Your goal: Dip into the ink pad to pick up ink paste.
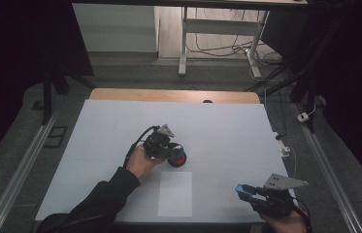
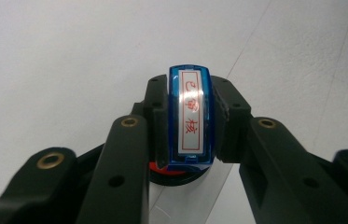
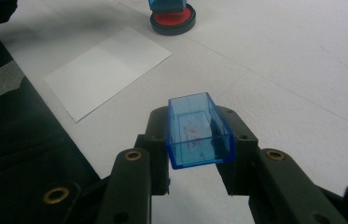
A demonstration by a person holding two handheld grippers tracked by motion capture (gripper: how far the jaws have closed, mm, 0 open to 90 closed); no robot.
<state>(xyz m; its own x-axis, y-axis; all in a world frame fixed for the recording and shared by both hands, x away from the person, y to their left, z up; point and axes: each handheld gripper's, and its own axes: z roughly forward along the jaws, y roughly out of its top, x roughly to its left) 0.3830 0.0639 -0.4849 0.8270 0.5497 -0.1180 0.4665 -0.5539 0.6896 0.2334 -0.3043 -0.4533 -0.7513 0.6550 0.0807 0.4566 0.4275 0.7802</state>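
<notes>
Currently, left gripper (image 2: 191, 140): jaws are closed on the blue stamp (image 2: 190, 116), which is pressed down onto the red ink pad (image 1: 178, 159) near the table's middle.
Right gripper (image 3: 199, 154): jaws are clamped on the blue transparent cap (image 3: 198, 130), held open side up above the near right corner.
Paper sheet (image 1: 175, 194): laid flat on the white table (image 1: 227, 126), just beside the ink pad.
Stamp label: red characters are seen on a white strip.
</notes>
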